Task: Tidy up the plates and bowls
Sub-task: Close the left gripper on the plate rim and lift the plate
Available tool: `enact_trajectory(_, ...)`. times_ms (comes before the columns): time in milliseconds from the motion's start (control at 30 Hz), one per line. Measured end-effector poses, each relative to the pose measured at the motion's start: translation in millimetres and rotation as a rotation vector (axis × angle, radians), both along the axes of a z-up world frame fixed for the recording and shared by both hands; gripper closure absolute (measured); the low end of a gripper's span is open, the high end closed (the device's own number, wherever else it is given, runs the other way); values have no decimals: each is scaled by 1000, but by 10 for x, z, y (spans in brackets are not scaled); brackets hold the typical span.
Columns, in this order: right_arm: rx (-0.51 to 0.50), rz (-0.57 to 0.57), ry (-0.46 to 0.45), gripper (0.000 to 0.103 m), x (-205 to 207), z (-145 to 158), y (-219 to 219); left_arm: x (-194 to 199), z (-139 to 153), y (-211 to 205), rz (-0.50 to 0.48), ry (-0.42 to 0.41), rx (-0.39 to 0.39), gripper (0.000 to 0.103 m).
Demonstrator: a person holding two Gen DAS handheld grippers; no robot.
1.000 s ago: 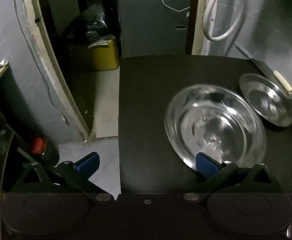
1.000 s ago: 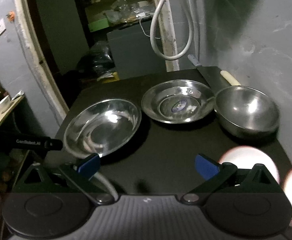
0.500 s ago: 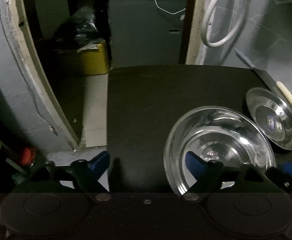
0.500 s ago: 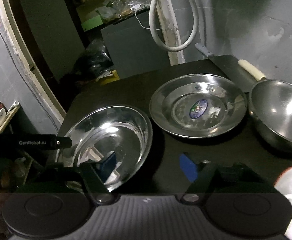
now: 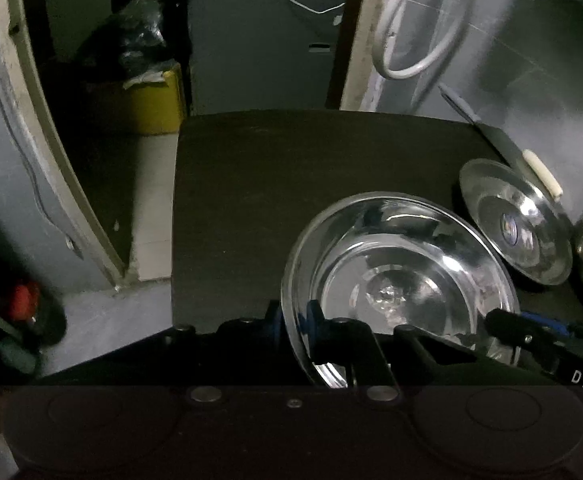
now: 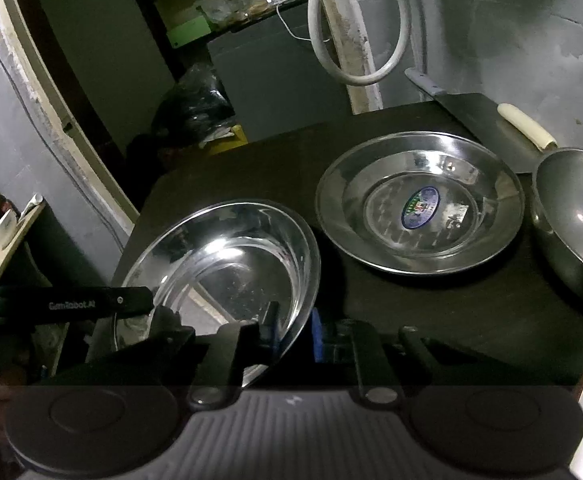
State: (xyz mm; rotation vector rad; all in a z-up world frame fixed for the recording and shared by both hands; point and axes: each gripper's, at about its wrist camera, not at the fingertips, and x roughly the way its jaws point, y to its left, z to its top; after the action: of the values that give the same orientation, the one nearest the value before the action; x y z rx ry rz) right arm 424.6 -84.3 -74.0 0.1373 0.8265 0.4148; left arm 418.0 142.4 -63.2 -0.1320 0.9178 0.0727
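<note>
left claw [image 5: 293, 322] clamped on steel bowl [image 5: 401, 280] rim | right claw [image 6: 295, 332] clamped on opposite rim | plate [image 6: 419, 204] beside, on counter [image 6: 431, 304]

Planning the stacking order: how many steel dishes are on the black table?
3: shiny steel bowl nearest, gripped by both grippers; flat stickered steel plate in the middle; deeper steel bowl far right.

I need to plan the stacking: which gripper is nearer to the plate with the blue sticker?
Right. The right gripper grips the big bowl's rim on the side facing the sticker plate; the left gripper grips the opposite rim.
</note>
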Motion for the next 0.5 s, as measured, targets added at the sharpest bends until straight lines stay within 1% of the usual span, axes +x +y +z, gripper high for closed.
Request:
enact_trajectory(100,-10,11,-14,86,-31,13,-8,-47,36,-55,-24,-14,32,89)
enact_trajectory(300,-8,29,-46,86,-155,102,-71,-266,180,-106,-46,-48,54,89)
enact_trajectory(500,6,55,-74,86,-383,247,-146,-571,344,-168,-40,-75,62,89)
